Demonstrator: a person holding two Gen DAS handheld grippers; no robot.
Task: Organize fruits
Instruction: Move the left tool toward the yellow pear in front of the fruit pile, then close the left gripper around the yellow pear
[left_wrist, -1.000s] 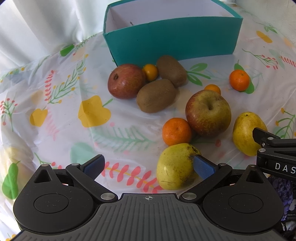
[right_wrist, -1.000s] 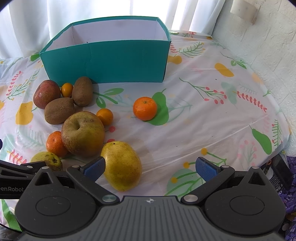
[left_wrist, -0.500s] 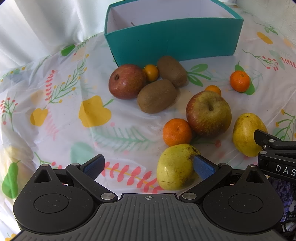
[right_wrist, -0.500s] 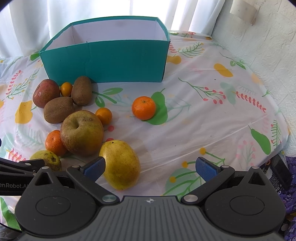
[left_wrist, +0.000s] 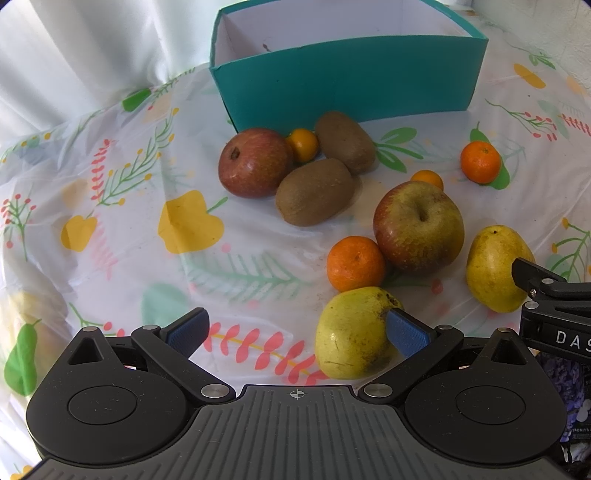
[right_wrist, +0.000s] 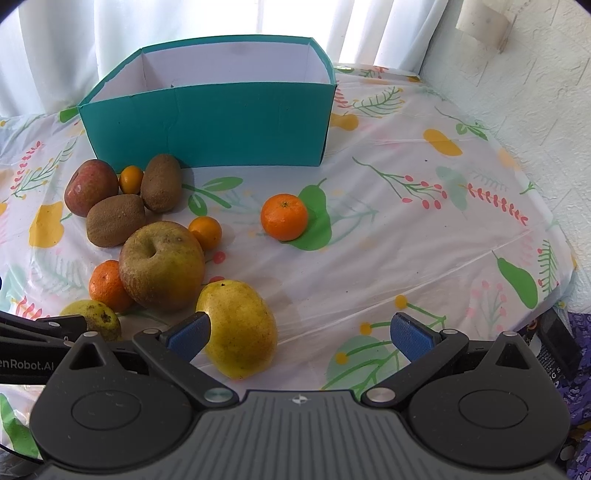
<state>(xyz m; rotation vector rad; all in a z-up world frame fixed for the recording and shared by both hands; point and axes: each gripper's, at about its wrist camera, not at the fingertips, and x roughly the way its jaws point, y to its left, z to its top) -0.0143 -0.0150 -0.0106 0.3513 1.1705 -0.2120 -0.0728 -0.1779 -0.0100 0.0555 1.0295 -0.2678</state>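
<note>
Fruit lies loose on the flowered tablecloth before an empty teal box (left_wrist: 347, 77) (right_wrist: 210, 122). My left gripper (left_wrist: 295, 330) is open, and a yellow pear (left_wrist: 351, 332) sits just inside its right fingertip. My right gripper (right_wrist: 299, 334) is open too, with a second yellow pear (right_wrist: 240, 328) beside its left fingertip. A big apple (left_wrist: 419, 225) (right_wrist: 162, 266) rests between the pears, with a mandarin (left_wrist: 355, 263) against it. Farther back lie a red apple (left_wrist: 255, 162), two kiwis (left_wrist: 314, 192) and small oranges. One mandarin (right_wrist: 283, 216) lies alone.
The table edge (right_wrist: 554, 295) curves down at the right, close to a rough white wall (right_wrist: 535, 92). White curtains (left_wrist: 92, 48) hang behind the box. Bare tablecloth (left_wrist: 110, 221) spreads to the left of the fruit and to the right of the lone mandarin.
Both grippers have drifted slightly, so the fruit sits a touch farther left in the right wrist view. Nothing was grasped and no fruit moved.
</note>
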